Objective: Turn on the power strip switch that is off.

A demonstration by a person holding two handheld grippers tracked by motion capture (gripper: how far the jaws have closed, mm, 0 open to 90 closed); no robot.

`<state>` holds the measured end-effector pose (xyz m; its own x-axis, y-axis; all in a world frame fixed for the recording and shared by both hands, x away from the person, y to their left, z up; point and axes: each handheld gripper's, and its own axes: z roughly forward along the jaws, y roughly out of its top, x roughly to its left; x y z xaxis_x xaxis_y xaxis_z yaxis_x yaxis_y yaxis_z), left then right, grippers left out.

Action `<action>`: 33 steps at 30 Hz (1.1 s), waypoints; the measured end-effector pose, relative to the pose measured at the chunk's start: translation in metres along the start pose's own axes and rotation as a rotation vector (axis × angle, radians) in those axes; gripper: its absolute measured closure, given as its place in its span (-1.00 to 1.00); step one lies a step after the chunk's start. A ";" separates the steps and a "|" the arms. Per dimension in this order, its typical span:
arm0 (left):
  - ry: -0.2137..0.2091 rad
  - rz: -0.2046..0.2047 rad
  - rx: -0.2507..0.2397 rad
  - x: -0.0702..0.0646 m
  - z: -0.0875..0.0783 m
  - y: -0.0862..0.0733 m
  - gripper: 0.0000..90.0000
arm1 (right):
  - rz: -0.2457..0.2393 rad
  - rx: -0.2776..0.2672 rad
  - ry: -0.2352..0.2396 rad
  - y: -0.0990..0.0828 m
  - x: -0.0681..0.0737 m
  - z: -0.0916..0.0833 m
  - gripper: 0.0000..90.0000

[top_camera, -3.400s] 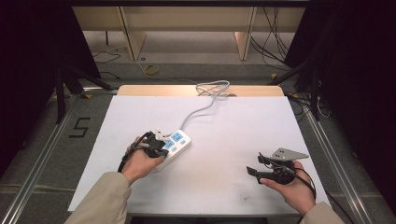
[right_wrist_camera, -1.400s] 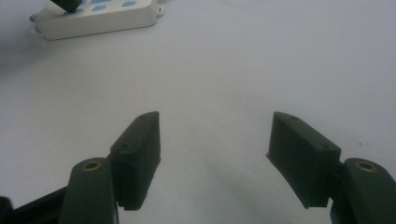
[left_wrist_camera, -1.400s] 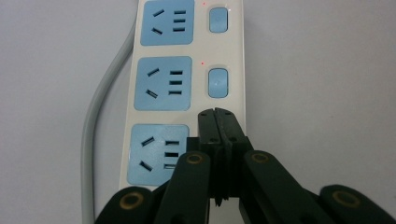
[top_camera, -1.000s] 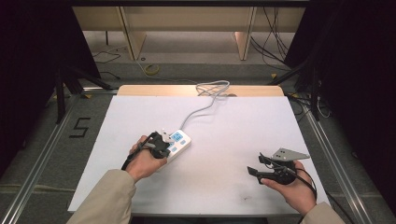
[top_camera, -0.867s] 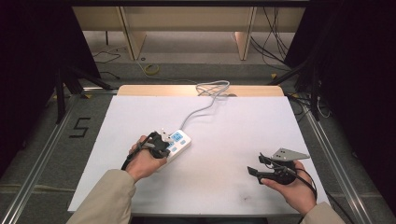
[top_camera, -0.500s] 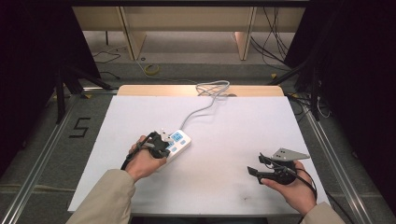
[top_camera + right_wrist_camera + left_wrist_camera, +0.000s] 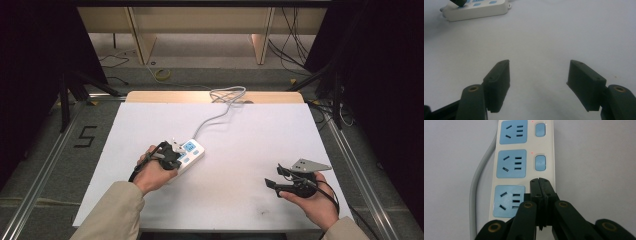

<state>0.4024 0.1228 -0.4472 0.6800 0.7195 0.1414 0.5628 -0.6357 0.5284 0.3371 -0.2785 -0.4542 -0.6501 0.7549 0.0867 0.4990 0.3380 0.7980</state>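
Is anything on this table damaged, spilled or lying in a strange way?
Nothing stands out. The power strip lies flat on the table, its casing looks intact, and its cord trails off over the far edge. The left hand-held gripper rests shut over it; the right hand-held gripper is open.

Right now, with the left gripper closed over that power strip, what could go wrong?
The left gripper, jaws together, sits over the power strip where its nearest switch would be; a hard or off-centre press might slide the strip. Red lights by the other switches suggest it's live. Its cable could tug.
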 end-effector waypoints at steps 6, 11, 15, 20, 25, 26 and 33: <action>0.007 0.005 0.002 -0.002 0.001 0.000 1.00 | -0.001 0.000 0.001 0.000 0.000 0.000 -0.23; 0.000 0.001 -0.001 -0.001 0.002 0.000 1.00 | 0.000 0.000 -0.001 0.000 0.000 0.000 -0.23; 0.004 0.007 0.001 -0.002 0.001 0.000 1.00 | -0.001 0.000 0.000 0.000 0.000 0.000 -0.22; 0.007 0.001 -0.004 -0.002 0.002 0.000 1.00 | -0.002 0.000 0.002 0.000 -0.001 0.000 -0.22; 0.003 -0.003 -0.005 -0.001 0.001 0.000 1.00 | -0.003 -0.001 0.002 0.000 0.000 0.000 -0.22; 0.002 0.002 -0.004 -0.001 0.001 0.000 1.00 | -0.002 0.001 0.003 0.000 0.000 0.000 -0.22; -0.003 0.005 -0.001 -0.001 0.001 0.000 1.00 | -0.005 0.001 0.003 0.000 -0.001 0.001 -0.22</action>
<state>0.4028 0.1219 -0.4479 0.6839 0.7156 0.1419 0.5588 -0.6389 0.5287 0.3381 -0.2787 -0.4544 -0.6547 0.7512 0.0845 0.4960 0.3425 0.7979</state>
